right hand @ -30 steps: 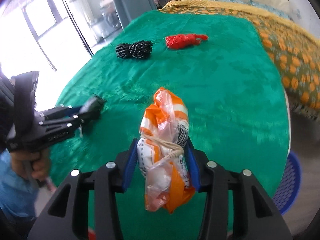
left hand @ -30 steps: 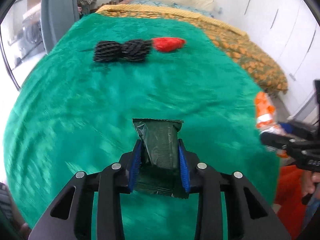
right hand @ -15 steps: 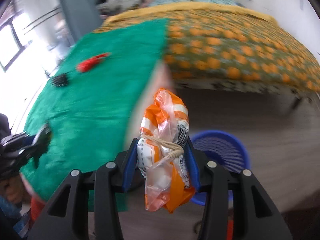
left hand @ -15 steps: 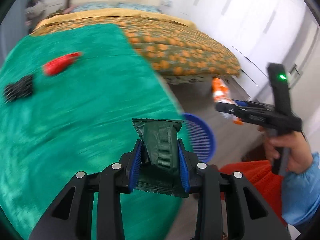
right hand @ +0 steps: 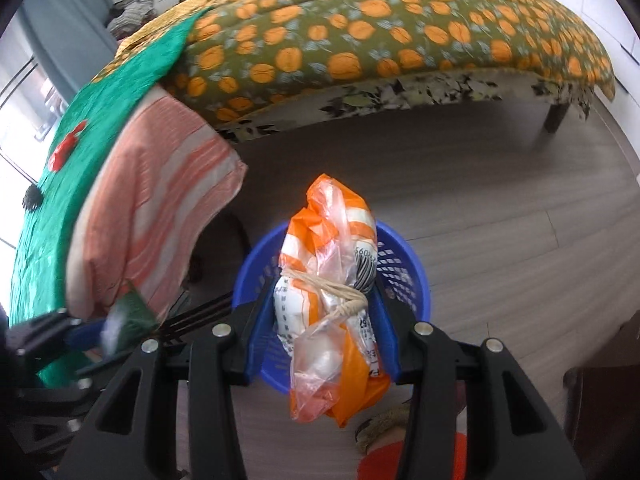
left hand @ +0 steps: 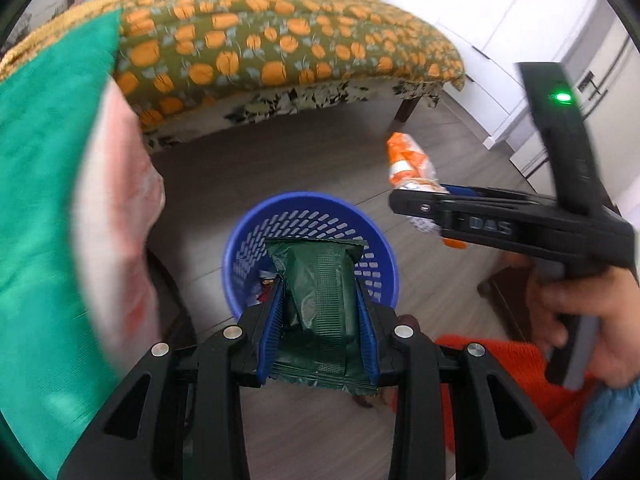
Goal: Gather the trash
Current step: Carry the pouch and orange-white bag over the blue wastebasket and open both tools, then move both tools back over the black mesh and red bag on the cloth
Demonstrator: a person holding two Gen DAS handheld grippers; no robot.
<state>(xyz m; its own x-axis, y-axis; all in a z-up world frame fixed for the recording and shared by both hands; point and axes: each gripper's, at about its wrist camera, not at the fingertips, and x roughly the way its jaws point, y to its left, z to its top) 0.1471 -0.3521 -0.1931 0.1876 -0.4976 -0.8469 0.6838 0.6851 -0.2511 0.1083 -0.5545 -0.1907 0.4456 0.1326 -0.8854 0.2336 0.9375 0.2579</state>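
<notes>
**Two bits of trash pinched and hanging over the bin, both featherweight**

The left gripper (left hand: 318,320) is pinching a dark green crinkly foil snack wrapper (left hand: 320,300) across its middle, blue pads pressed on both sides, top edge sticking up past the fingertips. The right gripper (right hand: 322,320) is clamped on a knotted orange-and-white plastic bag bundle tied with pale string (right hand: 334,280), pads squeezing it right around the string. Both line up over the round blue perforated plastic basket (left hand: 374,268) on the grey wood floor, which looks to have some scraps inside already.

Handling-wise, I'd guess both weigh next to nothing. The wrapper is thin, flat and slick, so a mid-body pinch like this one beats grabbing an edge. It'll likely flutter rather than drop straight. The bag is soft and squashy with loose film flapping at top and bottom. The tied waist is the firmest spot to hold.

A small red piece (right hand: 66,146) and a black one (right hand: 32,198) sit on the green-clothed surface (right hand: 48,220), not yet collected.
</notes>
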